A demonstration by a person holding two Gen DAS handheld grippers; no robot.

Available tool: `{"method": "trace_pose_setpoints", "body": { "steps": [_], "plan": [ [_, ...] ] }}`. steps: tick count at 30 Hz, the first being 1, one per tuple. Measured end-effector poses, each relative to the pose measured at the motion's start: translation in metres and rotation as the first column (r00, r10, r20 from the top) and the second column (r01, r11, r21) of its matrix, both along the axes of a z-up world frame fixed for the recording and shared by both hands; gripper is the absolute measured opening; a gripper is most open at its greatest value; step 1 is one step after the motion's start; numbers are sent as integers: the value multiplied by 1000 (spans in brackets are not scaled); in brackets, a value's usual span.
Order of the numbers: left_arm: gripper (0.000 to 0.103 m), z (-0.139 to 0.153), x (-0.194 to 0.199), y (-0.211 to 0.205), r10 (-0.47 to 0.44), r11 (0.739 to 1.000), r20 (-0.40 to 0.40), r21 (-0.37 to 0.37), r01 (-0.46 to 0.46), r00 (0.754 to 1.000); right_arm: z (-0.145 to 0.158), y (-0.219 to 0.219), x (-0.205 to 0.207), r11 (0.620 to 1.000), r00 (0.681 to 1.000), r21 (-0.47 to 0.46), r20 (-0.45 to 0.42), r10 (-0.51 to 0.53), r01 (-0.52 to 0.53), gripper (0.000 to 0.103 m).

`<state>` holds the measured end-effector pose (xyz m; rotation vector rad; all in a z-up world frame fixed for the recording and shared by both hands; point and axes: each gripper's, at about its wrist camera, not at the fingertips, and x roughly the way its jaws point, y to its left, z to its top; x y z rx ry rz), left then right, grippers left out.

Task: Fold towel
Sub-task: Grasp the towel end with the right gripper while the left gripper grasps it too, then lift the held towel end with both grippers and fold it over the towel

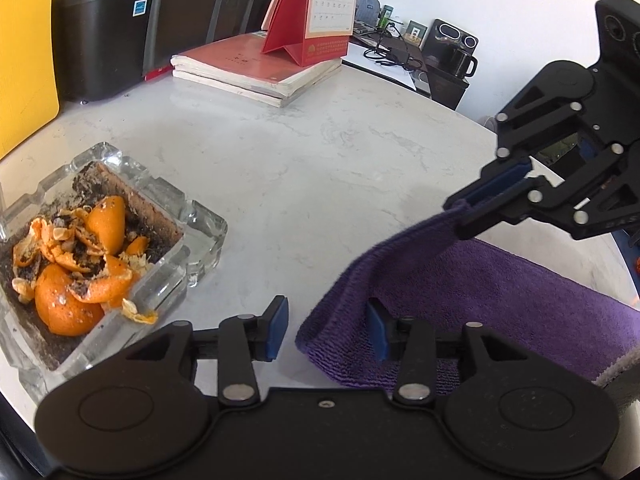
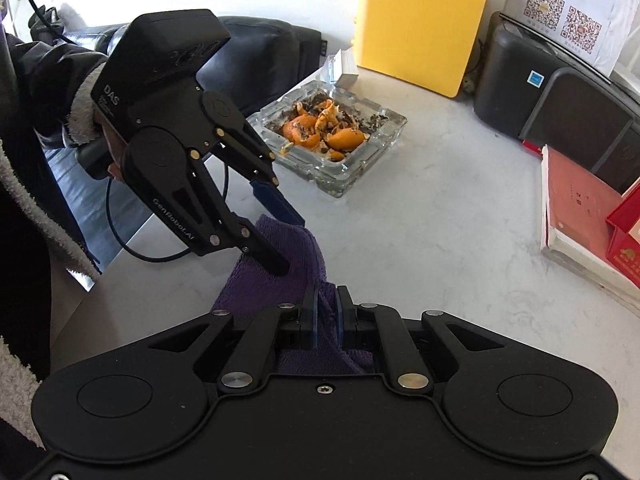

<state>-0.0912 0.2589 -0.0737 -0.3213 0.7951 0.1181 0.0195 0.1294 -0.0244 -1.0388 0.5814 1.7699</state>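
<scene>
**Left wrist view.** A purple terry-cloth towel (image 1: 500, 304) is recorded on the white marble-patterned tabletop (image 1: 320, 152), at the lower right of the frame. Its near folded edge lies between the blue-padded fingers (image 1: 276, 330) of the left gripper (image 1: 328, 330). These are parted, with neither pad seen pressing on the cloth: released. One corner is lifted clear of the tabletop, pinched in the right gripper (image 1: 466, 210), whose fingers are clenched on it. To the left stands a square glass ashtray (image 1: 200, 240) filled with orange peel (image 1: 80, 264); it is near the towel but not touching it. A stack of red-covered books (image 1: 256, 68) with a red desk calendar (image 1: 316, 12) on it is noted at the far side.

**Right wrist view.** The right gripper (image 2: 328, 310) is seen closed on a gathered ridge of towel (image 2: 280, 276). The left gripper (image 2: 286, 240) is poised over the same cloth, fingers apart. The ashtray (image 2: 332, 148) is beyond it.

**Handling note (judgement).** The fold appears under way. The lifted corner is best carried across low and evenly, aligned with the opposite edge before release. The left fingers should be kept clear of the travelling layer. The cloth should be kept from sweeping against the ashtray.
</scene>
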Motion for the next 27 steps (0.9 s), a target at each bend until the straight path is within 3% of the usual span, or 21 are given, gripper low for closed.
{"method": "trace_pose_setpoints", "body": {
  "steps": [8, 13, 15, 27],
  "plan": [
    [40, 0, 0, -5, -42, 999, -3, -23, 42, 999, 3, -6, 4, 999, 999, 18, -4, -37, 37, 8],
    [26, 0, 0, -5, -8, 998, -21, -62, 6, 1000, -3, -2, 7, 995, 995, 26, -7, -95, 95, 8],
    [15, 0, 1, -1, 20, 994, -46, -111, -25, 999, -5, -1, 9, 991, 992, 34, -16, -126, 127, 8],
    [11, 10, 4, -8, 47, 986, -70, -156, -58, 996, -20, -3, 6, 955, 957, 62, -9, -290, 290, 8]
  ]
}}
